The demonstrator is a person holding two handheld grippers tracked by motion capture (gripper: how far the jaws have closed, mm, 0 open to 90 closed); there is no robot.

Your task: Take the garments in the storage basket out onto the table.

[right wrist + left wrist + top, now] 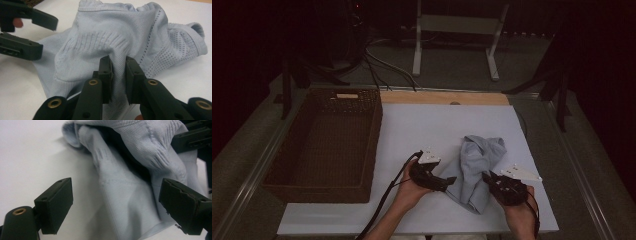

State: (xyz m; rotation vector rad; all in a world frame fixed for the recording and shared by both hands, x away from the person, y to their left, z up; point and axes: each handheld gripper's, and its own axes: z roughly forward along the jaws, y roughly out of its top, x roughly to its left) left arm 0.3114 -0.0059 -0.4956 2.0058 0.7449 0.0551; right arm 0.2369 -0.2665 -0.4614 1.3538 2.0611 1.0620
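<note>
Down in the lower middle of the high view, a pale blue knitted garment (477, 167) lies crumpled on the white counter (422, 130), between the two hand-held grippers. The right gripper (490, 181), at the lower right of that view, has its fingers (106, 75) drawn nearly together on a raised fold of the garment; in the right gripper view that ribbed fold runs straight down into the narrow gap between them, and both pads press on the cloth. The left gripper (451, 180), at the lower middle left, points toward the garment's near left edge. In the left gripper view its fingers (56, 205) stand wide apart, one low at the left and one low at the right, with the lower hem of the garment (130, 202) lying between them; the right finger sits just beside the cloth, and I cannot tell whether it touches. The left finger is clear of the garment, over bare counter. A dark brown wicker basket (324, 145) stands on the left part of the counter, well apart from the garment. Black cables trail from both grippers toward the bottom edge of the frame.
</note>
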